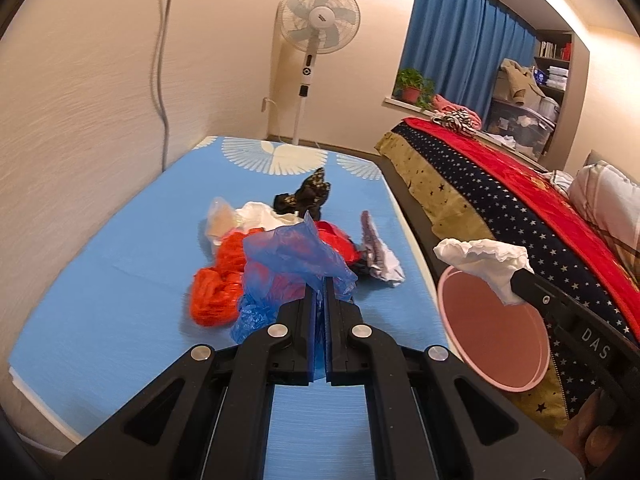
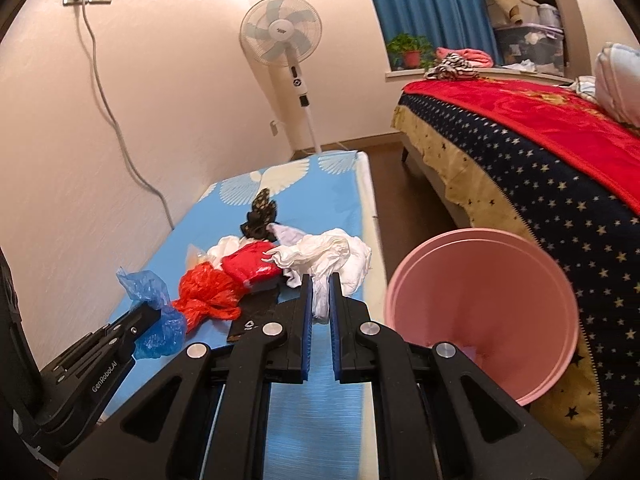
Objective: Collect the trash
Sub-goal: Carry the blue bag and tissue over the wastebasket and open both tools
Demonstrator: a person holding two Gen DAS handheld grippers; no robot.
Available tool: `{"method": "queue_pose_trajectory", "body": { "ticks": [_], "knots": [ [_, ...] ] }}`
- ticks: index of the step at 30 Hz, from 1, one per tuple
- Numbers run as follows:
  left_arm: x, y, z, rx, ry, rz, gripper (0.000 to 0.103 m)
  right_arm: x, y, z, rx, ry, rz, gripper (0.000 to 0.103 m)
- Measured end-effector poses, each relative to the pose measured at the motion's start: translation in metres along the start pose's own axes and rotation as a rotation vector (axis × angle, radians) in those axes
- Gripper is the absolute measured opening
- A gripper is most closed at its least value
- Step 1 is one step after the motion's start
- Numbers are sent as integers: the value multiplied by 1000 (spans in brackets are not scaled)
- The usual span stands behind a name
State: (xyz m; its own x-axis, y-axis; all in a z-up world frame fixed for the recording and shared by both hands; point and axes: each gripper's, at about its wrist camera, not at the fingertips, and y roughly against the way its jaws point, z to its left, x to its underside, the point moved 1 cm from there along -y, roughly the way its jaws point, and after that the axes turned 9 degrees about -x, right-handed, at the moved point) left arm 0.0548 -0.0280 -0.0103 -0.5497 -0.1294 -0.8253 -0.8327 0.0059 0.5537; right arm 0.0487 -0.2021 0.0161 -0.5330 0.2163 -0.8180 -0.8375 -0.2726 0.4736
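The left gripper (image 1: 319, 280) is clenching a crumpled blue plastic bag (image 1: 292, 252) above the blue mat (image 1: 100, 260). The right gripper (image 2: 320, 284) is pinching a white tissue (image 2: 324, 256) near the pink bin (image 2: 484, 316), which is standing between the mat and the bed (image 2: 540, 152). More trash is lying on the mat: an orange bag (image 2: 204, 292), a red packet (image 2: 248, 264) and a black wrapper (image 2: 260, 216).

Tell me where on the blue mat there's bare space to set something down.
The blue mat is bare along the wall side, left of the orange bag, and at the far end by the white feather print, beyond the black patterned scrap. The near strip under the grippers is also clear. The middle is crowded with bags and tissue, out to the edge beside the pink bin.
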Motion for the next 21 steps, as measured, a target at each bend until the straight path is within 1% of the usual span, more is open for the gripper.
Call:
{"method": "queue_pose_trajectory", "body": {
  "ticks": [13,21],
  "knots": [
    [1,-7,-38,69,-37,11,3,-9,24,-34,101,-45,-60,8],
    [-2,-13,-69,131,-60,12,3,-12,35,-55,165,-65,-82,8]
  ]
}}
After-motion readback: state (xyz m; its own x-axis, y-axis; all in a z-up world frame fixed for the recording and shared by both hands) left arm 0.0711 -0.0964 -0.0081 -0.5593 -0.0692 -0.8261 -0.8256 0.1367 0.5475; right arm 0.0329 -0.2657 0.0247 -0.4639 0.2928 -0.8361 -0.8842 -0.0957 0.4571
